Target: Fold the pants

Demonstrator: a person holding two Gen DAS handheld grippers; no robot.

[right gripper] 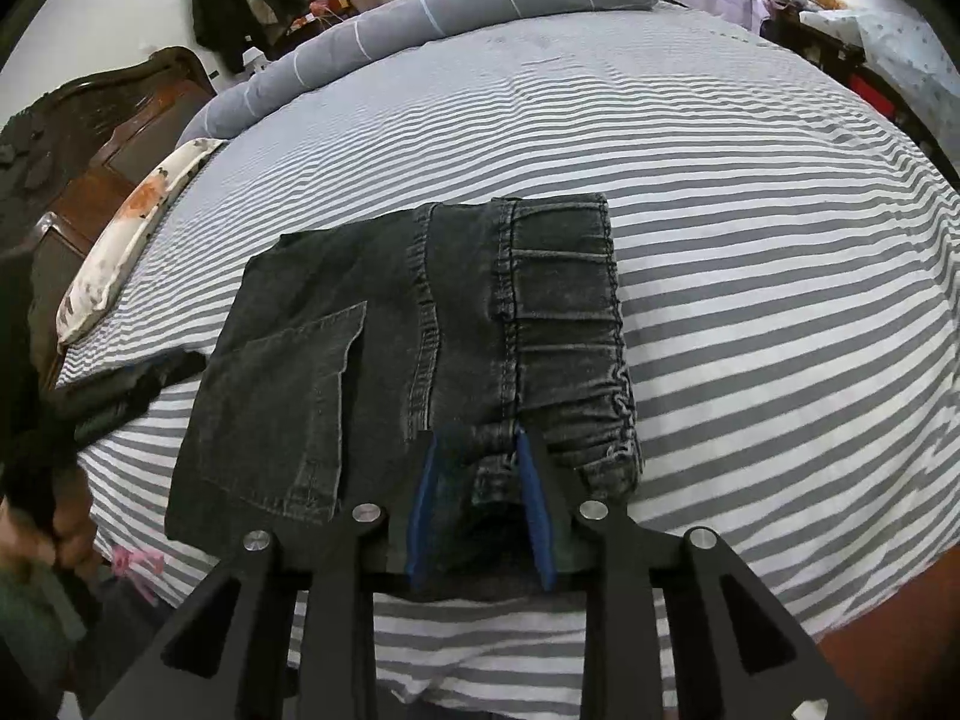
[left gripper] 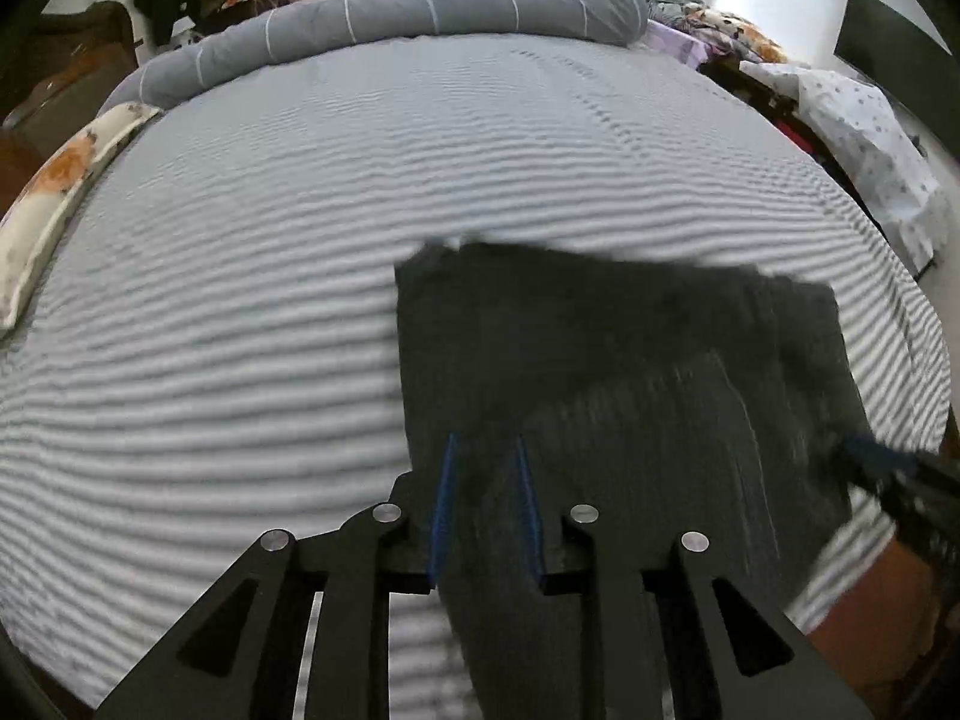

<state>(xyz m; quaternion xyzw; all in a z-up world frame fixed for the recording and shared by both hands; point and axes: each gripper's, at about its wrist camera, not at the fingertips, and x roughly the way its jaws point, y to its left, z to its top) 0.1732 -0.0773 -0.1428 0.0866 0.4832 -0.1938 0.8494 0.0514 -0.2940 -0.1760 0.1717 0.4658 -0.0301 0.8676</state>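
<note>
Dark grey denim pants [right gripper: 420,348] lie folded into a compact rectangle on the striped bed sheet [right gripper: 750,240], waistband to the right and a back pocket to the left. My right gripper [right gripper: 477,438] is shut on the near waistband edge of the pants. In the left wrist view the pants [left gripper: 600,360] look blurred, and my left gripper [left gripper: 486,444] has denim between its fingers at the near left edge. The right gripper shows at the far right of that view [left gripper: 888,468].
A rolled grey duvet [right gripper: 456,6] lies along the far edge of the bed. A floral pillow [right gripper: 126,228] sits at the left by the wooden headboard [right gripper: 90,138]. Piled clothes and bedding [left gripper: 858,138] stand to the right of the bed.
</note>
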